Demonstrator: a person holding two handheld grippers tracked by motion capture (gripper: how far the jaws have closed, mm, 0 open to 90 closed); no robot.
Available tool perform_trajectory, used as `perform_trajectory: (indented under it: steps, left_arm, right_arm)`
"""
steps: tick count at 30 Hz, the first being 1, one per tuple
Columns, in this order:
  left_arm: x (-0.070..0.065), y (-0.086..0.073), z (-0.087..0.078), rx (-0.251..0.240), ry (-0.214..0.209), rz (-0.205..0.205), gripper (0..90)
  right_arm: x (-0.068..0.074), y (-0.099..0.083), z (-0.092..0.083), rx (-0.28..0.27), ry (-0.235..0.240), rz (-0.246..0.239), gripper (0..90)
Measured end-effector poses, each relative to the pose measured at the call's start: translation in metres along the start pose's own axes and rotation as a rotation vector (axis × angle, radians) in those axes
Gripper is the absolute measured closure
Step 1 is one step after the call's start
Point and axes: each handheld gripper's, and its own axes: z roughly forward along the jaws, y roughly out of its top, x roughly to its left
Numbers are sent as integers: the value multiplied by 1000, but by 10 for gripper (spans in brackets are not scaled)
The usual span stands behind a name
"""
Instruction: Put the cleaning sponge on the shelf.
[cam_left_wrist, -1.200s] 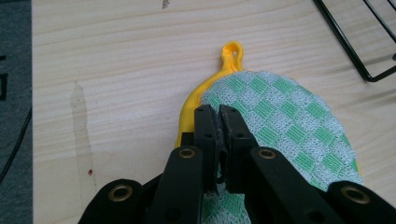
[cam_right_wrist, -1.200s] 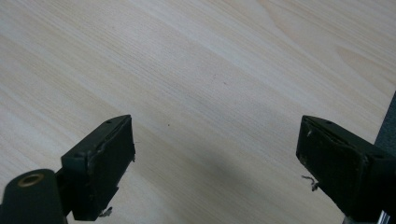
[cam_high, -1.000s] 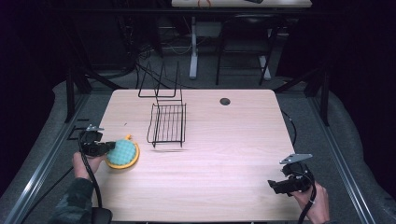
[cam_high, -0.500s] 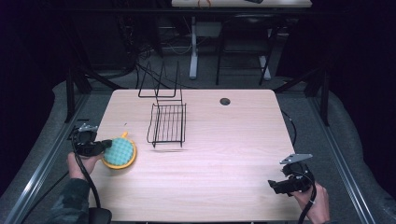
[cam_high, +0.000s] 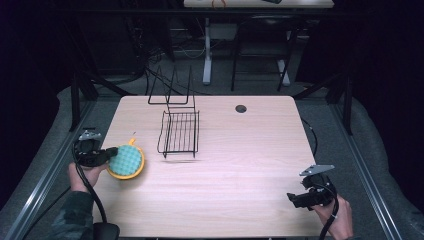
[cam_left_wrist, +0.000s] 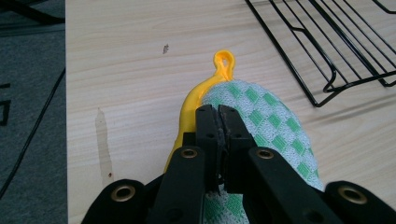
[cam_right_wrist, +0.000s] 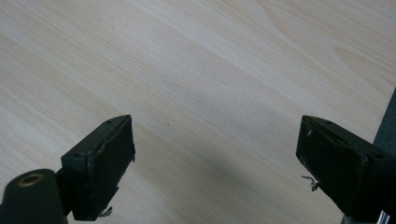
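At the bench's (cam_high: 240, 165) left edge, the left tongs (cam_left_wrist: 218, 116) are pinched tight on the rim of a round pot holder (cam_left_wrist: 266, 126), green-checked on top with a yellow border and loop, which lies just beside the black wire rack (cam_high: 179, 132). The right tongs (cam_right_wrist: 215, 161) hang wide apart over bare wood near the bench's right front corner.

no text, label, brand, number or sign can be read on anything here, in the high view or either gripper view.

One pot holder (cam_high: 125, 160), two wire racks (cam_high: 180, 132)
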Motion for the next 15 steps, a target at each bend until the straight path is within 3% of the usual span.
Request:
perform_trajectory:
  steps: [15]
  left_arm:
    - [-2,4,-11,-24,8,16,881]
  right_arm:
    - [0,0,0,0,0,-2,108]
